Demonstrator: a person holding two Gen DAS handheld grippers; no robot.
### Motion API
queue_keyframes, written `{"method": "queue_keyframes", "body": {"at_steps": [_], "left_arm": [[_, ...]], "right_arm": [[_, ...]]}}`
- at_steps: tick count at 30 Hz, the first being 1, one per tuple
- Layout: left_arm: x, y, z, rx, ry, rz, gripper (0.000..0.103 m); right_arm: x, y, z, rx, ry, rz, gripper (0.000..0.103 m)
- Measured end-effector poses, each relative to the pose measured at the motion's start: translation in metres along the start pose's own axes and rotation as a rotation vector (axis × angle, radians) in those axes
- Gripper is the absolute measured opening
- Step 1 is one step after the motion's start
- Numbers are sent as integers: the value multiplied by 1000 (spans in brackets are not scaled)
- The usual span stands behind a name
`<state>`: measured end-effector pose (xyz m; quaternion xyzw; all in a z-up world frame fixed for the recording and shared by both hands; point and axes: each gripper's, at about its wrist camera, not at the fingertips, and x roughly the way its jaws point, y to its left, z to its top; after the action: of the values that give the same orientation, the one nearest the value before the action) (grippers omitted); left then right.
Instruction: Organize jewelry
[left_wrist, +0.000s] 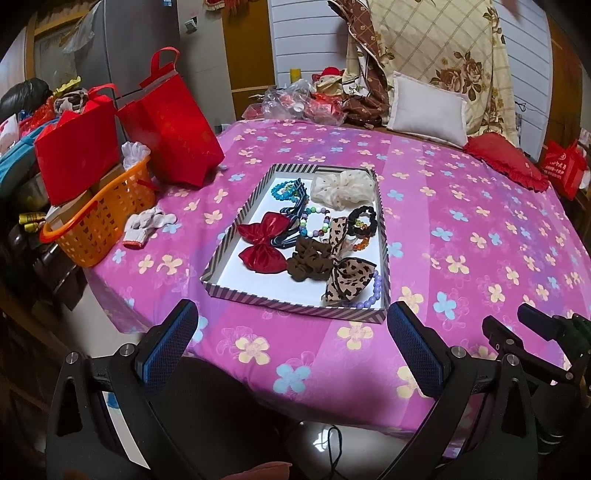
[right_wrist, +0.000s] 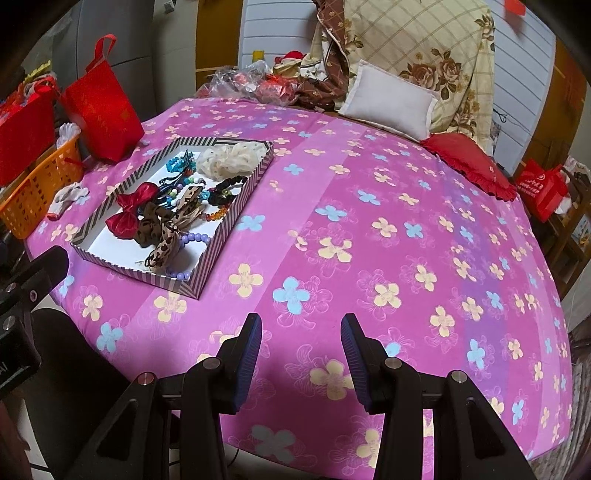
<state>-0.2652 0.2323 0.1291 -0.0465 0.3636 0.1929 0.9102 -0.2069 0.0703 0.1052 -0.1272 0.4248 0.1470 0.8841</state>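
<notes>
Both empty: left gripper (left_wrist: 291, 332) wide, right gripper (right_wrist: 301, 354) narrower. Jewelry tray (left_wrist: 295, 314) at 12 o'clock of left gripper, contents heaped. Risk: snagging tangled bead bracelet (left_wrist: 316, 221) with leopard bow (left_wrist: 347, 278); dragging light tray.

a bed (right_wrist: 369, 229) under a pink sheet with yellow and blue flowers fills most of both views. at the far side of the bed a large cream pillow (left_wrist: 454, 55) with brown roses leans upright against a white slatted wall (left_wrist: 306, 40), with a small white cushion (left_wrist: 430, 107) in front of it and a red frilled cushion (left_wrist: 506, 160) just beside that. left of the bed stand an orange basket (left_wrist: 98, 221) and two red bags (left_wrist: 122, 136); behind them a grey cabinet (left_wrist: 133, 44). pale floor (left_wrist: 92, 325) shows by the bed's near left corner.
</notes>
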Motion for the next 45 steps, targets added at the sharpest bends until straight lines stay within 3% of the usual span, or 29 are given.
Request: {"method": "queue_keyframes", "body": {"at_steps": [45], "left_arm": [[13, -8, -7, 11, 46, 35, 102]], "right_arm": [[14, -5, -7, -20, 14, 11, 43]]}}
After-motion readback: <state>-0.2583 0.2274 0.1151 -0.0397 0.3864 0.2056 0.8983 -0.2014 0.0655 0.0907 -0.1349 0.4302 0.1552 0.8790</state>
